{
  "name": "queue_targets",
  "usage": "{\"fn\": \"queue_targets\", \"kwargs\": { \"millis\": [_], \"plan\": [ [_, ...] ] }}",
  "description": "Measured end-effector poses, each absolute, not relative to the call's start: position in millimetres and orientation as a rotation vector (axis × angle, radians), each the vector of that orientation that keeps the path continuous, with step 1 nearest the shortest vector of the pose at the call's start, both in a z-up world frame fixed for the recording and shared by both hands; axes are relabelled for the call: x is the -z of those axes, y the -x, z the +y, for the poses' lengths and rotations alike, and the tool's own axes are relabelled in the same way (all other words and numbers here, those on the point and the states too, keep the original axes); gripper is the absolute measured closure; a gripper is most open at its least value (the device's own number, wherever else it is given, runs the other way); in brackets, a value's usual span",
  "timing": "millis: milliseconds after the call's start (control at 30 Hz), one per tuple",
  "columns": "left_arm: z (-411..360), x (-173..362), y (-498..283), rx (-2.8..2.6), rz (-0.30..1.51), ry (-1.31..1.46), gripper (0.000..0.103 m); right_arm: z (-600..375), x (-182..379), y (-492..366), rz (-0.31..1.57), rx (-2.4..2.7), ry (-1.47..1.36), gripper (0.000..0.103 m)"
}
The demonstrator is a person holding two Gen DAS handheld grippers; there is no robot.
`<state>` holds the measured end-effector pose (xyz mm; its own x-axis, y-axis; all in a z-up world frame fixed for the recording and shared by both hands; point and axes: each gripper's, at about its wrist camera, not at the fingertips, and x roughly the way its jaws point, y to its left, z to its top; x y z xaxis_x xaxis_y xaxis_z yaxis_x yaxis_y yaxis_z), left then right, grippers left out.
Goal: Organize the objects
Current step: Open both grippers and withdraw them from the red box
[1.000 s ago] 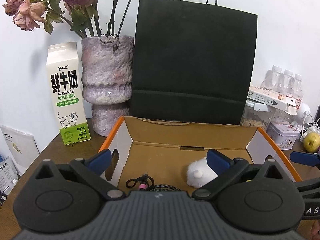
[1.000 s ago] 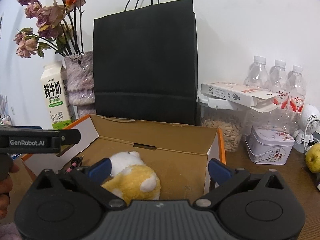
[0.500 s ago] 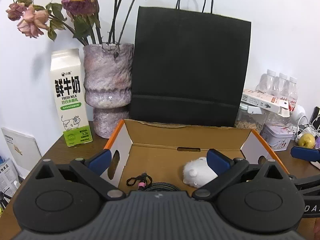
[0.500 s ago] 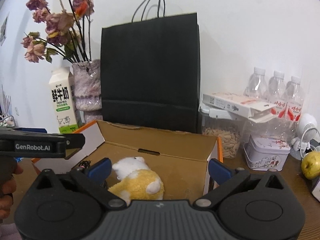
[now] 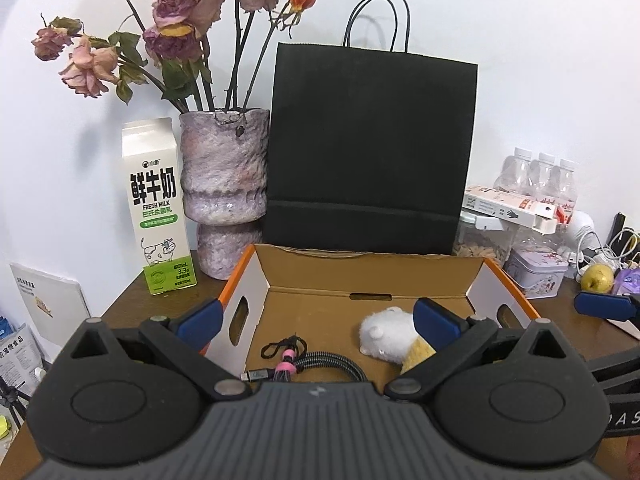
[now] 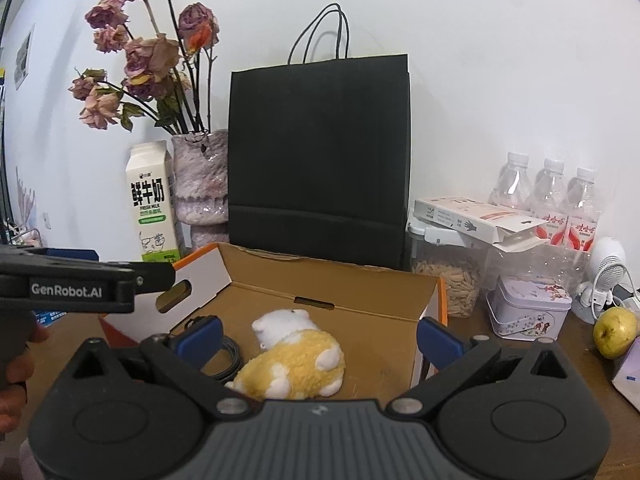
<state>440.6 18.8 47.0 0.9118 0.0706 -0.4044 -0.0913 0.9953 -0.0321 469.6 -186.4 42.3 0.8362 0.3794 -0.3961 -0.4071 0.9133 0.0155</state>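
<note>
An open cardboard box (image 5: 372, 264) with orange outer edges stands on the brown table, also in the right wrist view (image 6: 340, 280). Inside lie a yellow and white plush toy (image 6: 298, 354), partly visible in the left wrist view (image 5: 386, 330), and a coiled braided cable with a pink band (image 5: 304, 362). My left gripper (image 5: 318, 316) is open and empty, held above the box's near left side. My right gripper (image 6: 320, 332) is open and empty, above the near side of the box over the plush toy.
Behind the box stand a black paper bag (image 5: 368, 148), a vase of dried roses (image 5: 222, 184) and a milk carton (image 5: 158, 208). To the right are water bottles (image 6: 548, 196), a jar of seeds (image 6: 448, 280), a tin (image 6: 528, 308) and a pear (image 6: 614, 332).
Both grippers have pulled back and risen from the box, still open. The plush toy and cable lie where they were.
</note>
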Motion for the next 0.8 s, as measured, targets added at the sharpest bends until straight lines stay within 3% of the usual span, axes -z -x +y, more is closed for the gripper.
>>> {"fn": "queue_targets", "kwargs": {
  "millis": [800],
  "plan": [
    [19.9, -61.5, -356.4, -0.105, 0.429, 0.067, 0.0, -195.5, -52.3, -388.5, 0.409, -0.423, 0.06, 0.0]
  ]
}}
